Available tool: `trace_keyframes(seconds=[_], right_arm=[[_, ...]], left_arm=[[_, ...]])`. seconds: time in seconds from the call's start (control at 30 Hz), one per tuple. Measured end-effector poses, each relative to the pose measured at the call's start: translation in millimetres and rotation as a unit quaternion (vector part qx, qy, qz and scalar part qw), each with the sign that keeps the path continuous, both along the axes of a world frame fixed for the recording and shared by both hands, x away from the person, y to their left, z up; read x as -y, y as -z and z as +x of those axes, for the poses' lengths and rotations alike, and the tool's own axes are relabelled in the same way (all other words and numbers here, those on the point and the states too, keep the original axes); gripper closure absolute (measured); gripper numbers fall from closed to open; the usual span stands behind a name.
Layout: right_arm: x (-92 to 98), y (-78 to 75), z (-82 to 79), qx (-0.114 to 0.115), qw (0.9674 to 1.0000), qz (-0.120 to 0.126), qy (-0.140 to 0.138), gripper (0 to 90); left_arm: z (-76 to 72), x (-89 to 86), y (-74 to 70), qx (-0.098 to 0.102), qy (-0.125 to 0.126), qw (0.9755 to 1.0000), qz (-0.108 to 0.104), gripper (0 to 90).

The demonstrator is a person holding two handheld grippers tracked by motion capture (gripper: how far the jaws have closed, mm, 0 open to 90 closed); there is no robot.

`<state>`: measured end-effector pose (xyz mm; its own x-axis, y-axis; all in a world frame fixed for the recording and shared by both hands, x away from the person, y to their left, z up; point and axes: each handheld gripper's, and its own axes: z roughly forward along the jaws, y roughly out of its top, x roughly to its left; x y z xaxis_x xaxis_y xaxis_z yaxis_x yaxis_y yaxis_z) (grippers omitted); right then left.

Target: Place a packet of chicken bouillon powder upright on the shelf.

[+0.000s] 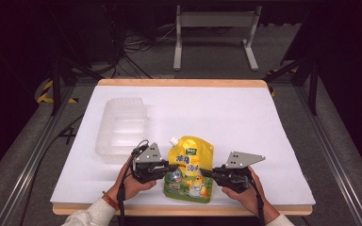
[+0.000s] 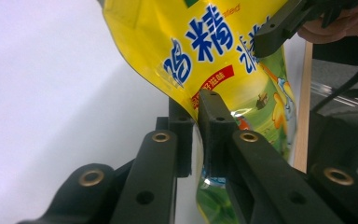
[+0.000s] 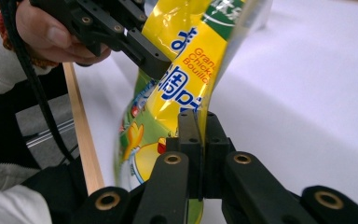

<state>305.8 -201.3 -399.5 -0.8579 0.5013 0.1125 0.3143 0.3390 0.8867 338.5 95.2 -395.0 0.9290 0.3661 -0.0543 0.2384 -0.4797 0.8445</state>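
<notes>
White surface (image 1: 245,117), dark room: the yellow pouch (image 1: 191,167) hangs between your two claws.
Left claw (image 1: 173,166) and right claw (image 1: 205,173) each pinch a side edge; its long axis runs spout-away from you, clear tray (image 1: 120,129) beyond your left claw.

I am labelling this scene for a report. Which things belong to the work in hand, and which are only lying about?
In the work:
- yellow pouch
- left claw, shut on the pouch's edge
- right claw, shut on the opposite edge

Lying about:
- clear plastic tray, apart from the pouch
- white table
</notes>
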Motion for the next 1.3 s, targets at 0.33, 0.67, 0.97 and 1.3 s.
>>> trace_keyframes(seconds=[0.33, 0.67, 0.97, 1.3], right_arm=[[-19.4, -31.8, 1.6, 0.088, 0.9961, -0.012, 0.005, 89.9], [-47.5, -51.9, 22.9, 0.129, 0.9912, -0.005, 0.027, 89.7], [-88.6, -71.4, 46.9, 0.175, 0.9844, -0.005, 0.021, 90.0], [-124.2, -79.1, 89.6, 0.176, 0.9841, 0.010, 0.015, 90.0]], left_arm=[[2.0, -17.9, -31.6, 0.053, -0.044, 0.9975, -0.017, 88.1], [14.6, -39.3, -47.7, 0.073, -0.090, 0.9919, -0.052, 87.2], [29.5, -68.4, -59.1, 0.126, -0.146, 0.9787, -0.070, 87.2], [55.8, -102.3, -61.6, 0.128, -0.189, 0.9684, -0.100, 87.6]])
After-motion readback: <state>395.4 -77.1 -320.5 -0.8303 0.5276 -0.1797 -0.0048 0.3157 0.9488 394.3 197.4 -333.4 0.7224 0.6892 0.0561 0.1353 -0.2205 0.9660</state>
